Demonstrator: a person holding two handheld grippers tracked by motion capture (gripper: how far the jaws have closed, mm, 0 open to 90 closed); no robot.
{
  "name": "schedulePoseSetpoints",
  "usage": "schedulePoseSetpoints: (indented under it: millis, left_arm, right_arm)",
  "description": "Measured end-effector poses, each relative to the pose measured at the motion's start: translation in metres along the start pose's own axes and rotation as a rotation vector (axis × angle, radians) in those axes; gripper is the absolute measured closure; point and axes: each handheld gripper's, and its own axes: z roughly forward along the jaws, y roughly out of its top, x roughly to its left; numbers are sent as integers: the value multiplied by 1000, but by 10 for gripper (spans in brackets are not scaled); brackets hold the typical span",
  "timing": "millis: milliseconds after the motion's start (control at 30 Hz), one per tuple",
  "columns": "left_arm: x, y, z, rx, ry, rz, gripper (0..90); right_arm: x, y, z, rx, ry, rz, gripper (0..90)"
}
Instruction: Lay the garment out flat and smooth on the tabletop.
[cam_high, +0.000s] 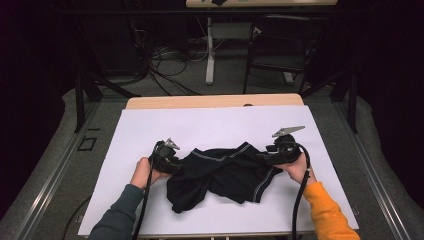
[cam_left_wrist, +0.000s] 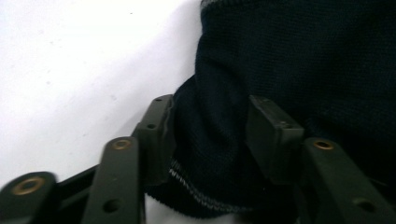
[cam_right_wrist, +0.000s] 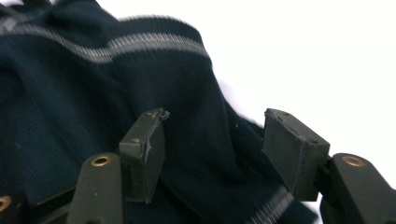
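A dark navy knit garment (cam_high: 225, 172) with grey-striped edges lies crumpled on the white sheet (cam_high: 210, 125) at mid-table. My left gripper (cam_high: 179, 166) is at its left edge, held by a hand in a teal sleeve. In the left gripper view the jaws (cam_left_wrist: 212, 135) stand apart with a fold of the garment (cam_left_wrist: 303, 60) between them. My right gripper (cam_high: 261, 158) is at the garment's right edge, held by a hand in an orange sleeve. In the right gripper view its jaws (cam_right_wrist: 217, 149) are wide apart over the garment (cam_right_wrist: 70, 102), pads clear of the cloth.
The white sheet covers a wooden table (cam_high: 215, 101) whose far edge shows. Beyond it stand a chair (cam_high: 280, 50), a table leg (cam_high: 210, 55) and loose cables (cam_high: 170, 65) on the floor. Bare sheet surrounds the garment on all sides.
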Motion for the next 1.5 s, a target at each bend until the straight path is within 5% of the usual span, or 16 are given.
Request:
schedulePoseSetpoints:
  millis: [133,300,467,567,633,733,933,1033,1200,1267,1333,1467,1500]
  left_arm:
    - [-1,0,0,2,15,5,624]
    - [1,-1,-1,-6,-3,-1,740]
    - [-1,-2,-3,-14,-5,10,809]
    - [-1,-2,-10,-54,23,8,818]
    - [0,-1,-22,-102,58,4,822]
    - [2,0,-52,-244,130,-15,824]
    - [-1,2,-77,-341,200,4,822]
    - [1,1,-76,-315,186,5,819]
    - [11,-7,-29,-127,119,-20,791]
    - [14,-7,-21,-98,108,-37,762]
    - [15,-7,-20,-94,109,-37,730]
    - [19,-6,-24,-131,98,-79,468]
    - [19,-5,-26,-148,92,-96,468]
  right_arm:
    - [6,0,24,84,1,-24,485]
    - [6,-3,26,93,18,-21,675]
    - [10,-3,23,102,-23,-65,839]
    - [13,1,13,73,-53,-88,856]
    - [15,6,-5,6,-84,-98,862]
    - [20,11,-24,-69,-115,-121,868]
    - [34,18,-44,-160,-166,-169,870]
    - [41,20,-47,-173,-175,-198,869]
    - [37,6,-7,-5,-162,-211,864]
    - [35,2,3,31,-163,-215,863]
    - [35,2,5,42,-162,-215,862]
    - [34,1,5,47,-146,-201,860]
    - [34,1,5,47,-146,-201,860]
